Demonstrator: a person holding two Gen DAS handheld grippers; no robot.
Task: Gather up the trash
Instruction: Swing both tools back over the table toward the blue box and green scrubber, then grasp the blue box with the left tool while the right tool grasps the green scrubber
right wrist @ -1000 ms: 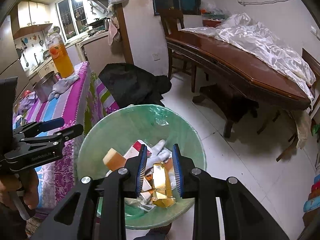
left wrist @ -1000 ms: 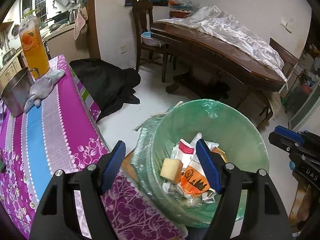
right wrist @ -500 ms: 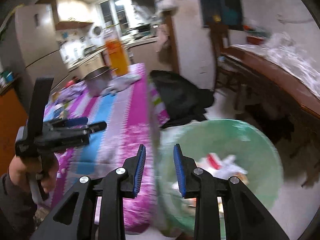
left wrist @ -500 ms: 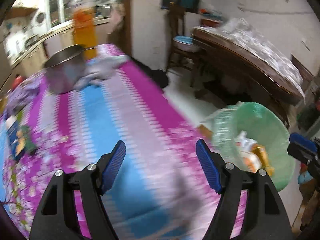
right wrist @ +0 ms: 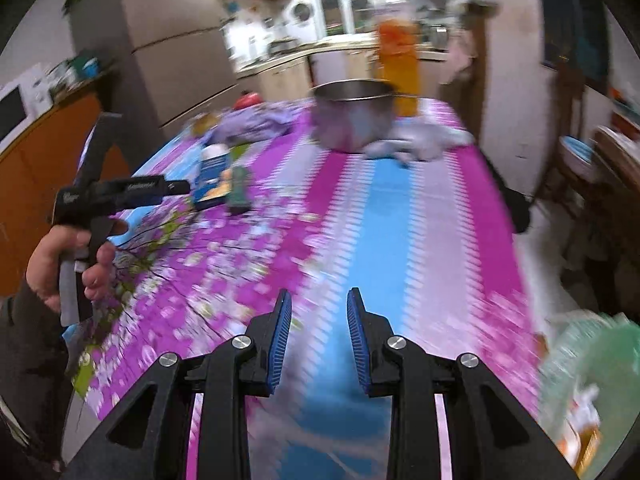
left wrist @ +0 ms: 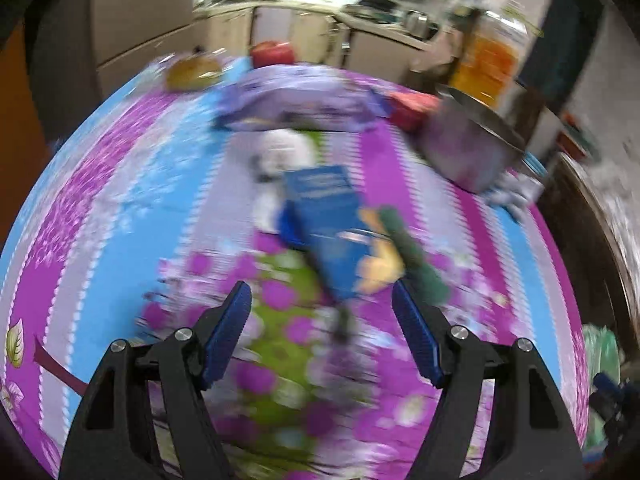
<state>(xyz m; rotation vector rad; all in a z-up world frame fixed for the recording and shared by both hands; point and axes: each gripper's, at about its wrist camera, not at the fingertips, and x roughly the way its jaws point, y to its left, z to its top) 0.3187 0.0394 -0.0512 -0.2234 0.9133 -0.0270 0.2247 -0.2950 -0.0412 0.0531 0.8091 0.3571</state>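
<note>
Both views are motion-blurred. My left gripper (left wrist: 320, 336) is open and empty over the purple and blue tablecloth (left wrist: 100, 216). Just beyond its fingertips lie a blue packet (left wrist: 328, 216) and a dark green piece (left wrist: 416, 264), with a white item (left wrist: 284, 152) behind. My right gripper (right wrist: 318, 336) is open and empty above the cloth (right wrist: 400, 240). The left gripper (right wrist: 120, 194) shows in the right wrist view, near the blue packet (right wrist: 212, 184). The green bin (right wrist: 588, 392) with trash sits at the lower right, off the table edge; a sliver of it (left wrist: 600, 356) shows in the left wrist view.
A steel pot (right wrist: 352, 120), an orange juice jug (right wrist: 398, 72) and a grey cloth (right wrist: 416, 146) stand at the table's far end. A purple bag (left wrist: 296, 100), a red item (left wrist: 412, 108) and a yellowish item (left wrist: 192, 72) lie at the far side. Kitchen counters lie behind.
Both grippers swung left from over the green bin to over the table. The right gripper, which held a gold wrapper over the bin, is now empty with its jaws wider.
</note>
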